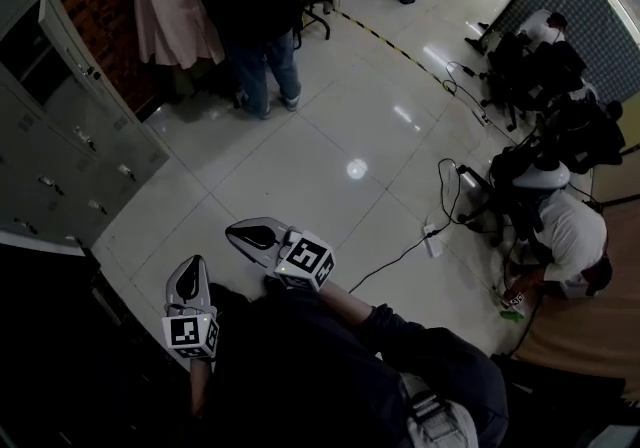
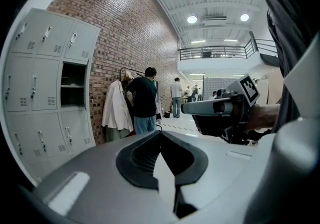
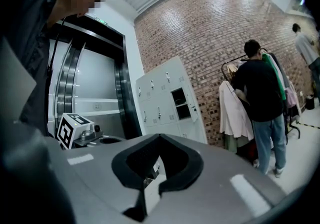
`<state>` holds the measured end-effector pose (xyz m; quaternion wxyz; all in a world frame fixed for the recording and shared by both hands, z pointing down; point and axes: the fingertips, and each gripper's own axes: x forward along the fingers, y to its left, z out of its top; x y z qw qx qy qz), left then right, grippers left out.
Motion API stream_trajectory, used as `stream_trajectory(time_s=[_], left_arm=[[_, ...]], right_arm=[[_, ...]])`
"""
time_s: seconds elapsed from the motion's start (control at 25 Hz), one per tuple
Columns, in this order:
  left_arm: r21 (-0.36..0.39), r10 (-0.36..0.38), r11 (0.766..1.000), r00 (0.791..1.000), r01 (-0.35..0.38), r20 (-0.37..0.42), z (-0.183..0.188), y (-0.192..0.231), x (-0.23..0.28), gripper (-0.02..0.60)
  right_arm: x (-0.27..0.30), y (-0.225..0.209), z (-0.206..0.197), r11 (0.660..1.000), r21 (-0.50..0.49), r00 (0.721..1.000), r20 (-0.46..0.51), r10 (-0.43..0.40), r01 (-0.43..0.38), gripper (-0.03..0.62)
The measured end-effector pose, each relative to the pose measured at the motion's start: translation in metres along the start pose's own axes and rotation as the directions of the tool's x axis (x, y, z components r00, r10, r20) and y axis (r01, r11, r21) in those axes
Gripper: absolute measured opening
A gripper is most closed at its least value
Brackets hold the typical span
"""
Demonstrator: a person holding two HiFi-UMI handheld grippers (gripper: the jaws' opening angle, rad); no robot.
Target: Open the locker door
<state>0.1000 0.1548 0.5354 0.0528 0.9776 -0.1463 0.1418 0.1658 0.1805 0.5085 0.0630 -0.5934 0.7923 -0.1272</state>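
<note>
The grey locker bank (image 1: 70, 151) stands at the left of the head view, a few steps ahead of me. In the left gripper view the locker bank (image 2: 45, 83) has one dark open compartment (image 2: 73, 86); the other doors are closed, with small handles. The right gripper view shows the same lockers (image 3: 165, 100) far off. My left gripper (image 1: 194, 262) and right gripper (image 1: 232, 229) hang side by side over the floor, both shut and empty, neither touching the lockers. The right gripper (image 2: 220, 107) shows in the left gripper view.
A person in a black top (image 1: 262, 6) stands at a clothes rack with a pale coat (image 1: 170, 6) beside the lockers. Cables and a power strip (image 1: 433, 239) lie on the glossy tiled floor. People crouch at the right (image 1: 560, 226). A metal-framed doorway (image 3: 95, 88) stands left of the lockers.
</note>
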Motion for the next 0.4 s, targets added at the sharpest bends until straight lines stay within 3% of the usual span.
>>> stream_trajectory(time_s=[0.4], left_arm=[[0.017,-0.039,0.999,0.999,0.038,0.029,0.009,-0.004,0.005,0.017]], right_arm=[[-0.004,0.001,0.009,0.999,-0.031,1.000,-0.002,-0.027,0.027,0.000]])
